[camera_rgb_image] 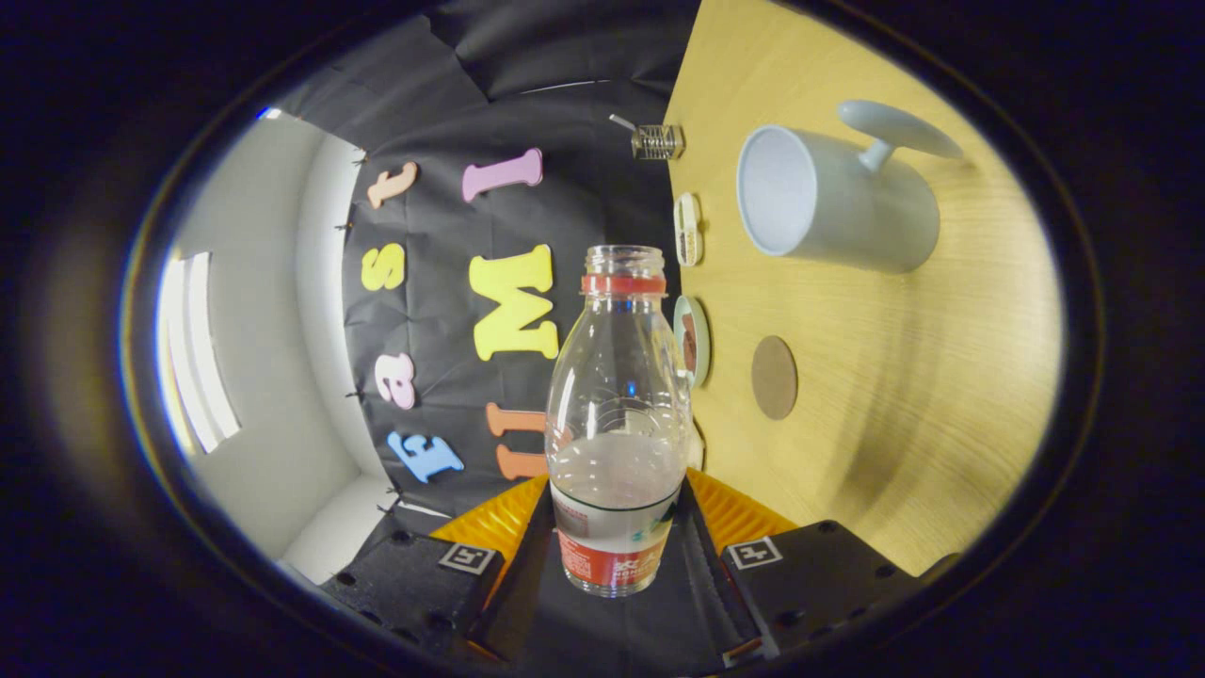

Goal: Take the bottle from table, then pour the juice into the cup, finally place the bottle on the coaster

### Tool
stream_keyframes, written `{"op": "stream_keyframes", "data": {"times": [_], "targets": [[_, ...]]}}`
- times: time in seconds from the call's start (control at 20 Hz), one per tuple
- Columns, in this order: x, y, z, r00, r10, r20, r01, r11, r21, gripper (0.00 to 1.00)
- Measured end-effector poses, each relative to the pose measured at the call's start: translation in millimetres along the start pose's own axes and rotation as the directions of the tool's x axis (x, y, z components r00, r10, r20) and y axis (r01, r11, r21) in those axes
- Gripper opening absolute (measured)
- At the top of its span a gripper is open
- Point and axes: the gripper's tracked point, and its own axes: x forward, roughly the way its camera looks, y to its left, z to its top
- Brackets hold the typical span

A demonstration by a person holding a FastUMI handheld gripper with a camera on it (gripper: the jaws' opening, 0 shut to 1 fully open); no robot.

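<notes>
Gripping bottle (617,414) in clenched claw (614,556), tilted, uncapped; risking juice missing cup (828,202) beyond if rolled hastily.

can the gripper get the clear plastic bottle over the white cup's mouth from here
Probably yes: the gripper is shut on the clear plastic bottle, and bare wooden table lies between it and the white cup.

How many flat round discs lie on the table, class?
3. A brown coaster sits nearest the bottle held in the tongs; a pale-rimmed disc lies beside it at the table's edge; another lies near the cup. Others may be hidden.
</notes>
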Motion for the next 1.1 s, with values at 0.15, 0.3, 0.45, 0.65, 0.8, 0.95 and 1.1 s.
{"op": "stream_keyframes", "data": {"times": [0.15, 0.3, 0.45, 0.65, 0.8, 0.95, 1.1], "targets": [[8.5, 2.4, 11.3, 1.000, 0.012, 0.026, -0.013, 0.999, 0.048, 0.74], [12.8, 2.2, 13.1, 1.000, 0.007, 0.030, -0.009, 0.998, 0.066, 0.74], [14.1, 2.1, 13.4, 1.000, 0.006, 0.021, -0.008, 0.997, 0.081, 0.74], [17.8, 5.3, 13.2, 1.000, 0.011, 0.023, -0.013, 0.994, 0.109, 0.74], [16.6, 11.1, 14.9, 0.999, 0.018, 0.027, -0.022, 0.991, 0.133, 0.74], [13.8, 12.0, 17.9, 0.999, 0.019, 0.034, -0.024, 0.989, 0.146, 0.74], [14.6, 15.2, 20.2, 0.999, 0.021, 0.031, -0.026, 0.988, 0.154, 0.74]]}}
